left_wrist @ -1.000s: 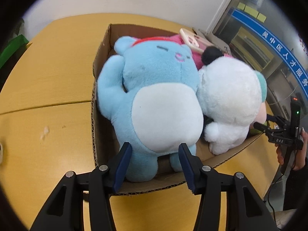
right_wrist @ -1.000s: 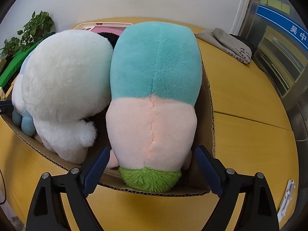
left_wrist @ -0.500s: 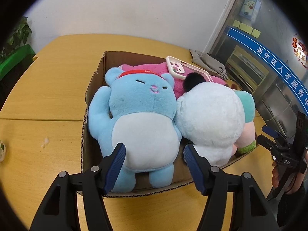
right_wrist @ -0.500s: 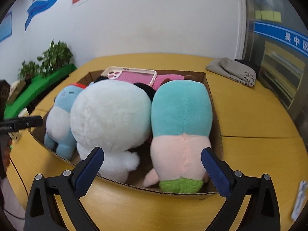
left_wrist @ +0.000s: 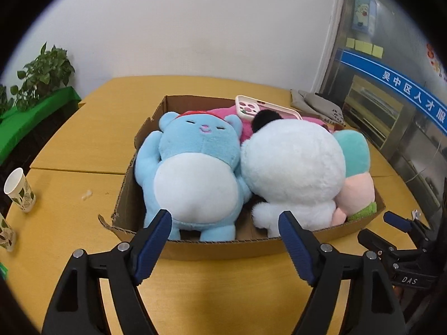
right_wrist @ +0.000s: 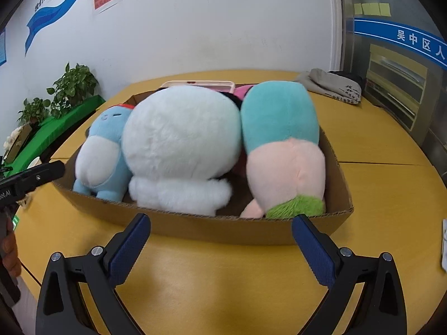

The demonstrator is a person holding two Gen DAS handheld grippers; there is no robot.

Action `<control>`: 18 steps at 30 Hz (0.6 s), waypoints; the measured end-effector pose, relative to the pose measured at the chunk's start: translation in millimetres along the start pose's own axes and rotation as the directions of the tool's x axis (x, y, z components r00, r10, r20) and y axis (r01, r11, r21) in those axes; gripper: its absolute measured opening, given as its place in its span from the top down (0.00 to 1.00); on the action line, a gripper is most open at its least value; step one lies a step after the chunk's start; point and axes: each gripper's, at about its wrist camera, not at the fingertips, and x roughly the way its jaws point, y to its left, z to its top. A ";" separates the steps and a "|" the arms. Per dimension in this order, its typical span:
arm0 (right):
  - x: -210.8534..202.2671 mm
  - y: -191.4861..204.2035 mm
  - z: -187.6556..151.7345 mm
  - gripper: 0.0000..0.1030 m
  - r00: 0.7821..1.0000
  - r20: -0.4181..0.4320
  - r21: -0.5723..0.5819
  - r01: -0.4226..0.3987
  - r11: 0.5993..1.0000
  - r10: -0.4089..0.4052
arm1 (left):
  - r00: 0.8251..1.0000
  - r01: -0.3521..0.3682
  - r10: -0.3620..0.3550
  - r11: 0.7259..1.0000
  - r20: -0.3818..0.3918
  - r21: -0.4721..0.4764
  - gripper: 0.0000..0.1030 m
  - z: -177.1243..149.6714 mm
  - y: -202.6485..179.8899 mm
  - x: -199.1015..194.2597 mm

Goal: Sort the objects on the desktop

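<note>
Plainly, both the left tool (left_wrist: pixel 225 236) and right tool (right_wrist: pixel 220 240) hang spread and empty before the cardboard box (right_wrist: pixel 195 226) on the bench (left_wrist: pixel 83 139), where the blue plush (left_wrist: pixel 195 167), white plush (left_wrist: pixel 293 167) and teal plush (right_wrist: pixel 279 128) sit packed together. A phone case (left_wrist: pixel 251 109) resting on top could slide off if a toy is tugged. A paper cup (left_wrist: pixel 19 185) stands well apart, left.

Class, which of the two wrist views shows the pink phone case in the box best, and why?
The left wrist view. There the pink phone case shows its face, camera cutout and rim, resting on the pink plush behind the white plush. In the right wrist view only a thin strip of its edge peeks above the white plush.
</note>
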 end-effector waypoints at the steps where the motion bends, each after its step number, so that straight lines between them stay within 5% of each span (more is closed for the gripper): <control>1: -2.8 3.0 -1.1 0.00 1.000 0.004 -0.008 0.005 1.000 -0.005 | 1.000 0.019 -0.019 1.000 -0.018 -0.006 0.23 -1.9 -3.0 2.2; 4: -8.3 11.4 -1.9 0.00 1.000 0.010 -0.037 0.018 0.999 -0.018 | 0.997 0.067 -0.068 0.997 -0.038 -0.030 0.23 -4.8 -3.7 5.4; 18: -15.2 19.6 0.2 0.00 0.998 0.038 -0.043 0.061 0.997 -0.060 | 1.000 -0.003 0.001 0.999 -0.030 -0.047 0.22 -10.3 -9.7 -2.7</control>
